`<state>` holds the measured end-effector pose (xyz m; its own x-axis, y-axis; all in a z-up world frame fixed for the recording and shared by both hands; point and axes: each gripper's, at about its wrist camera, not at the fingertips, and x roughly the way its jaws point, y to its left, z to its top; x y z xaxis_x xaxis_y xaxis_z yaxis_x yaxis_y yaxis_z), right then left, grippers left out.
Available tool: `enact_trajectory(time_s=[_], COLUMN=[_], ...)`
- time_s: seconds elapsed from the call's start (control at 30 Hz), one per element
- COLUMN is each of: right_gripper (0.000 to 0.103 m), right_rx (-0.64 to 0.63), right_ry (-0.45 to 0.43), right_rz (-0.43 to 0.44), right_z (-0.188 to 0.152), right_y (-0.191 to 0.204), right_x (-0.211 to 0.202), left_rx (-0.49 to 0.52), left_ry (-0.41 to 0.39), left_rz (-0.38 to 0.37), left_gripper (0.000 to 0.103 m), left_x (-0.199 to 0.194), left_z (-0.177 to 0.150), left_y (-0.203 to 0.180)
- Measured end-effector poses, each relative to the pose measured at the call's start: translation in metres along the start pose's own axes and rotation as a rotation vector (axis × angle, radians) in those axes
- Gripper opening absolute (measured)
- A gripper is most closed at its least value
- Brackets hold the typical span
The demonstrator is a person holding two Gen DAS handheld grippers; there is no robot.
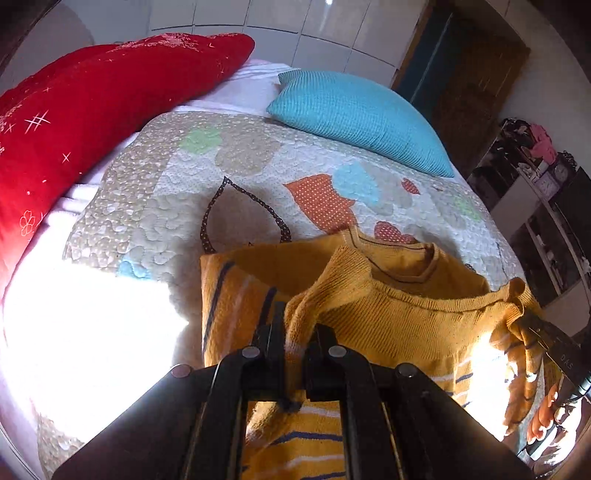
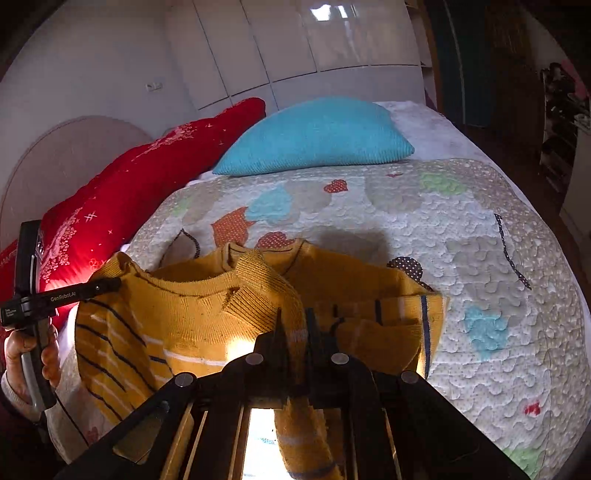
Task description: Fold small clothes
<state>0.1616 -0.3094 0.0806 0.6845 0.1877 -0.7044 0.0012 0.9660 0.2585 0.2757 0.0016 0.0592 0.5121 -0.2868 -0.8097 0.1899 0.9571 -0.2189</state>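
In the left wrist view, the black two-finger left gripper (image 1: 295, 332) is clenched on a fold of the small mustard-yellow knitted sweater with thin navy and white stripes (image 1: 399, 317), the cloth pinched between its jaws and hanging down behind them. The sweater lies partly lifted on the pale quilted bedspread with coloured patchwork shapes (image 1: 155, 206), its ribbed neckline turned away from the camera and its far edge stretched toward the right gripper (image 1: 532, 325), which grips the cloth at the frame's right side, with fingers of the person's hand (image 1: 546, 413) showing below it. Behind the sweater, a large red embroidered cushion (image 1: 92, 110) leans at the left and a turquoise ribbed pillow (image 1: 354, 118) rests at the head of the bed, before white glossy cupboard doors (image 1: 325, 33). In the right wrist view, the right gripper (image 2: 295, 328) is likewise closed tight on a bunched strip of the sweater (image 2: 192, 317), which runs down between its jaws. The left gripper (image 2: 110, 286) reaches in from the left and holds the sweater's other raised corner, carried by the person's left hand (image 2: 33, 354). The sweater sits on the near part of the bedspread (image 2: 480, 258), well apart from the turquoise pillow (image 2: 317, 140) and near the red cushion (image 2: 147, 173).
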Motion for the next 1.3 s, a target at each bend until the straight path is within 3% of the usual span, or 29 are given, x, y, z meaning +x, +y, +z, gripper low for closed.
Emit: enact_trajectory(time_s=[0.1, 0.17, 0.23, 0.37, 0.47, 0.57, 0.67, 0.8, 0.87, 0.93, 0.97, 1.0, 1.07, 1.17, 1.3], right_gripper=[0.008, 0.014, 0.034, 0.041, 0.041, 0.041, 0.041, 0.041, 0.037, 0.025, 0.026, 0.035, 0.037, 0.037, 0.037], right_rx=[0.034, 0.050, 0.107, 0.235, 0.250, 0.224, 0.160, 0.100, 0.049, 0.004, 0.038, 0.103, 0.184, 0.180, 0.111], right_ry=[0.069, 0.102, 0.111, 0.054, 0.005, -0.021, -0.009, 0.119, 0.158, 0.115, 0.103, 0.100, 0.032, -0.066, -0.044], right_rz=[-0.048, -0.080, -0.068, -0.051, -0.066, -0.009, 0.105, 0.229, 0.112, -0.057, -0.116, -0.151, -0.150, -0.114, 0.011], right_z=[-0.001, -0.003, -0.003, 0.004, 0.004, -0.011, -0.040, -0.087, -0.104, -0.109, -0.107, -0.105, -0.097, -0.078, -0.054], right_y=[-0.016, -0.026, -0.041, -0.075, -0.084, -0.076, -0.054, -0.028, -0.030, -0.046, -0.059, -0.071, -0.081, -0.065, -0.023], right_x=[0.039, 0.055, 0.057, 0.026, -0.011, -0.048, -0.070, -0.051, -0.035, -0.029, -0.029, -0.032, -0.049, -0.072, -0.050], left_rx=[-0.010, -0.032, -0.086, -0.157, -0.150, -0.123, -0.087, -0.064, -0.060, -0.058, -0.055, -0.051, -0.041, -0.044, -0.062], left_ry=[0.064, 0.091, 0.097, 0.051, 0.003, -0.038, -0.034, 0.000, 0.011, 0.021, 0.025, 0.028, 0.018, -0.016, -0.041], left_rz=[0.039, 0.037, -0.015, -0.054, -0.043, -0.010, 0.031, 0.075, 0.085, 0.095, 0.104, 0.112, 0.124, 0.149, 0.149], left_gripper=[0.009, 0.015, 0.019, 0.049, 0.058, 0.068, 0.070, 0.070, 0.070, 0.070, 0.070, 0.070, 0.070, 0.074, 0.074], left_x=[0.038, 0.051, 0.049, 0.016, -0.020, -0.055, -0.078, -0.093, -0.100, -0.106, -0.110, -0.113, -0.122, -0.131, -0.134], left_z=[0.003, 0.000, 0.000, 0.001, -0.002, -0.022, -0.055, -0.110, -0.138, -0.163, -0.174, -0.184, -0.200, -0.213, -0.223], left_y=[0.002, 0.008, 0.017, 0.034, 0.038, 0.038, 0.034, 0.027, 0.022, 0.017, 0.015, 0.013, 0.008, 0.002, -0.006])
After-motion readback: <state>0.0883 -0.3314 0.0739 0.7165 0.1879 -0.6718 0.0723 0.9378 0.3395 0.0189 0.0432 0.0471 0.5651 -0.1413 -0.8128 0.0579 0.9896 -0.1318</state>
